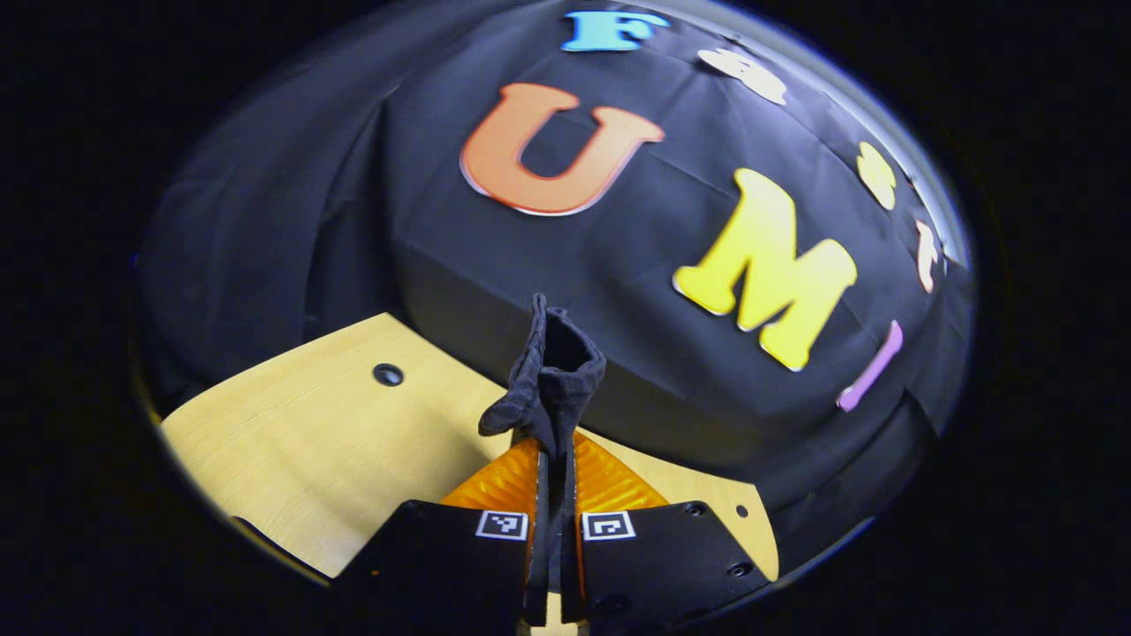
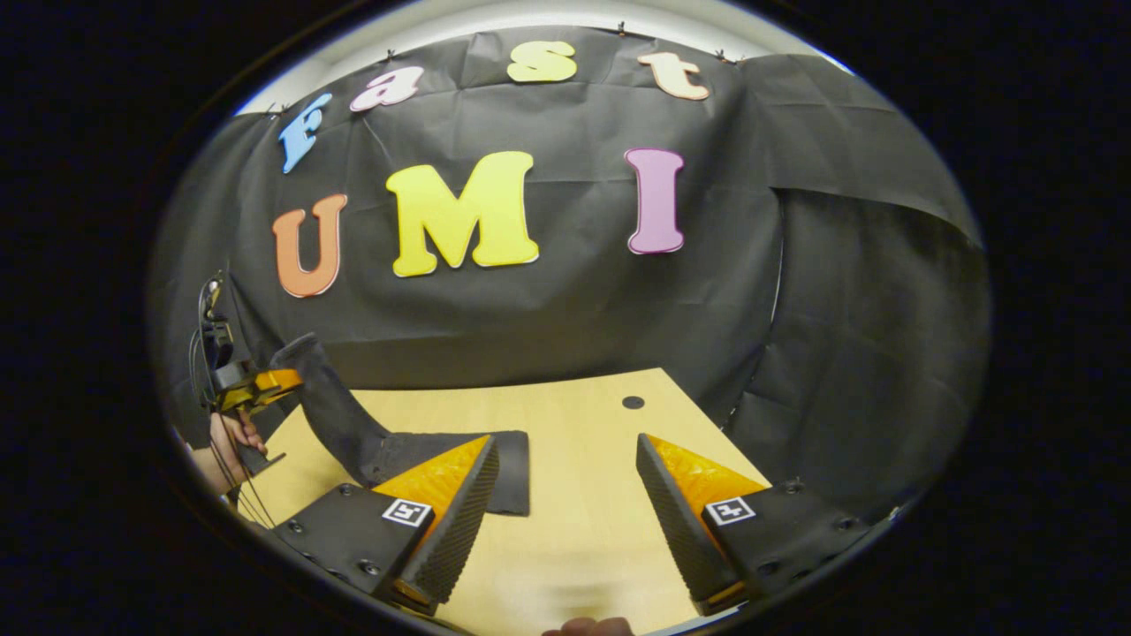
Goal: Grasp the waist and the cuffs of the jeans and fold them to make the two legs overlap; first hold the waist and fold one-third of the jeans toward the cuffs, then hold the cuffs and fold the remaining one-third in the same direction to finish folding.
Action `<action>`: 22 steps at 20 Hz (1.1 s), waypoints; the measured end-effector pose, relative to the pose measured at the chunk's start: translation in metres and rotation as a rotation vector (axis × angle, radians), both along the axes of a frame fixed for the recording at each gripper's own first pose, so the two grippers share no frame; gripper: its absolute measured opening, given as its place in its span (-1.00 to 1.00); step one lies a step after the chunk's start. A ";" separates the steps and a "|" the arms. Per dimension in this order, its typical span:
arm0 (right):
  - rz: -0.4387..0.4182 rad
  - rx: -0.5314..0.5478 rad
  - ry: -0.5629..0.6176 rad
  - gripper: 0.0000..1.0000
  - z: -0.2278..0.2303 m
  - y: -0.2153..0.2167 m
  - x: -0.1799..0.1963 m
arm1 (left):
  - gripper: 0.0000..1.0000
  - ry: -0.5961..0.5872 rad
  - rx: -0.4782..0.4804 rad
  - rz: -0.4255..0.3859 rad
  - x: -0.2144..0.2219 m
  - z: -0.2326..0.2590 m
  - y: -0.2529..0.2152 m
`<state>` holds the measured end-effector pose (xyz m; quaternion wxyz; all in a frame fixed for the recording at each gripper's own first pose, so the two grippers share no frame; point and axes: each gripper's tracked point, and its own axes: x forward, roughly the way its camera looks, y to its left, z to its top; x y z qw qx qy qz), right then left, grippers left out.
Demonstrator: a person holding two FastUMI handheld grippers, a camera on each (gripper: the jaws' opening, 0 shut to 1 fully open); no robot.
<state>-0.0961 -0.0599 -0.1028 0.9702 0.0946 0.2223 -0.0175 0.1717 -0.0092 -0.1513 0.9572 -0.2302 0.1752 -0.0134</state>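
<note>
Left tongs [image 1: 552, 459] clamping jeans [image 2: 415, 450] edge, lifting it above surface [image 2: 574, 495]. Right tongs [image 2: 565, 521] gaping wide, gripping nothing, hovering beside jeans. Advice: keeping lifted edge taut, carrying it squarely over, aligning edges before releasing.

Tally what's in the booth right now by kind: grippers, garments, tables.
Grippers: 2, left gripper shut on the jeans, right gripper open
Garments: 1, jeans, one end lifted
Tables: 1, wooden table
Total: 4
</note>
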 end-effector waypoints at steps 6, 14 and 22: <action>-0.091 -0.043 0.007 0.92 0.001 -0.052 -0.021 | -0.83 -0.014 0.137 -0.192 -0.009 -0.033 -0.120; -0.162 -0.090 0.075 0.93 -0.011 -0.106 -0.052 | -0.82 0.130 0.282 -0.281 -0.027 -0.140 -0.206; -0.144 -0.096 0.109 0.97 -0.022 -0.114 -0.059 | -0.68 0.178 0.336 -0.265 -0.030 -0.172 -0.219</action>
